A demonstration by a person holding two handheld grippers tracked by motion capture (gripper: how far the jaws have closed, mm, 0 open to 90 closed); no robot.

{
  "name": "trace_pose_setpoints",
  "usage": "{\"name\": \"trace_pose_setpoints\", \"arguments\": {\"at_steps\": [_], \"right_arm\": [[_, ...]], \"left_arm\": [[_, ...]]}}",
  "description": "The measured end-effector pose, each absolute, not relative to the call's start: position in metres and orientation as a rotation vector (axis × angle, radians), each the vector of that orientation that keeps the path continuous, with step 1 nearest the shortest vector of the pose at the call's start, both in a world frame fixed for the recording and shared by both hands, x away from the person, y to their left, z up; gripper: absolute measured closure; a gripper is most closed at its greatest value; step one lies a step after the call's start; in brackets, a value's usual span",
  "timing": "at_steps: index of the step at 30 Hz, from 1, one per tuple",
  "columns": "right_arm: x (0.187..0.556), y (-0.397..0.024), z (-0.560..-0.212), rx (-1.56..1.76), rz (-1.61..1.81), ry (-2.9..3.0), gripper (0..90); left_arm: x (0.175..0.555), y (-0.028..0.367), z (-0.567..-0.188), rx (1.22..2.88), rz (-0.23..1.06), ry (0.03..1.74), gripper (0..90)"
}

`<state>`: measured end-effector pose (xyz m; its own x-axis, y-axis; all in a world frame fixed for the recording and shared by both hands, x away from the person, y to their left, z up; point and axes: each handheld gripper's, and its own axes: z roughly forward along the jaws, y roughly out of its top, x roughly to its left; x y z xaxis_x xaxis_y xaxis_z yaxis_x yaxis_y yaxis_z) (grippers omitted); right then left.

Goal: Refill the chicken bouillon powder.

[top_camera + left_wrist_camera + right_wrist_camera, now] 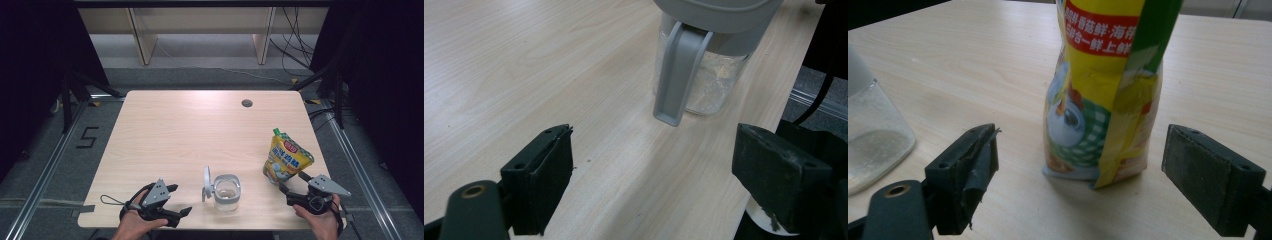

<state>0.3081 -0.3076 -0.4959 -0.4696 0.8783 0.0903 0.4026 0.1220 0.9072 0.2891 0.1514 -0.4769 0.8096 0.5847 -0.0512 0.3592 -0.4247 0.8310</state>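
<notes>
My right gripper (292,184) stands at the near right of the table (190,130), jaws spread wide and holding nothing. The yellow seasoning pouch (286,157) stands upright just beyond it; in the right gripper view the pouch (1103,107) sits between the two pads but clear of both. My left gripper (181,199) rests at the near left, jaws also spread and empty, aimed at the clear jar (227,192), whose grey flip lid (206,182) stands open on its left side.

Step in hand, as I judge it: grasping the pouch. Advance the right gripper until the pads flank the pouch body above its base. Close on the filled middle, not the thin top. Squeeze gently; the soft pouch may buckle or tip. Keep the left gripper beside the jar to steady it.
</notes>
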Motion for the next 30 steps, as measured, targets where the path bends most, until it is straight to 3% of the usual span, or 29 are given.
{"name": "trace_pose_setpoints", "arguments": {"at_steps": [22,30], "right_arm": [[0.340,-0.300,-0.504,1.106,1.287,1.886,19.0],[0.347,-0.298,-0.506,1.057,1.291,1.845,24.3]], "left_arm": [[0.289,0.150,-0.480,2.045,0.291,0.707,16.3],[0.289,0.149,-0.481,2.043,0.296,0.712,16.3]]}}
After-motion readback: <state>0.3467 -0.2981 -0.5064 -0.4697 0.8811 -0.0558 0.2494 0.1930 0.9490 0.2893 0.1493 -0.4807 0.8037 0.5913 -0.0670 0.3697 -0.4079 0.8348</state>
